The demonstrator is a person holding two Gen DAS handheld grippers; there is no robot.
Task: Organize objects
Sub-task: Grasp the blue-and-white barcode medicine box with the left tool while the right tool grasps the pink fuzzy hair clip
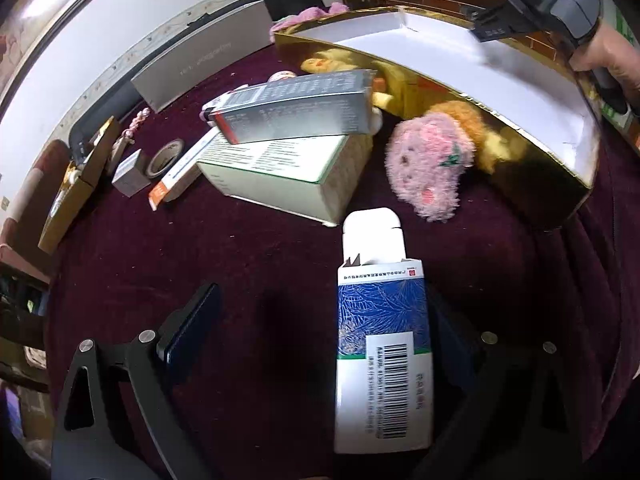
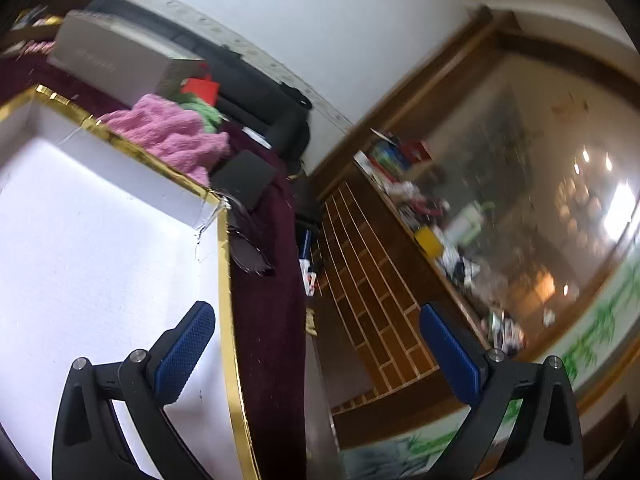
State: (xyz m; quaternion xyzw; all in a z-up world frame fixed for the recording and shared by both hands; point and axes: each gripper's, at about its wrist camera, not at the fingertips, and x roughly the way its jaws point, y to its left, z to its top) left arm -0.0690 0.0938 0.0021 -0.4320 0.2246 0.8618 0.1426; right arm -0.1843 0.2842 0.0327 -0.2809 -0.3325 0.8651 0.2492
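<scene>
Blue-and-white carton (image 1: 382,360), top flap open, lies against the right finger of the left gripper (image 1: 320,332), whose jaws stand wide, left pad well clear of it. Beyond on the maroon worktop (image 1: 200,264): stacked boxes (image 1: 280,152), pink plush toy (image 1: 430,160), gold-rimmed box (image 1: 452,68). Right gripper (image 2: 316,344) spread wide, gripping nothing, above that box's gold edge (image 2: 230,320).
</scene>
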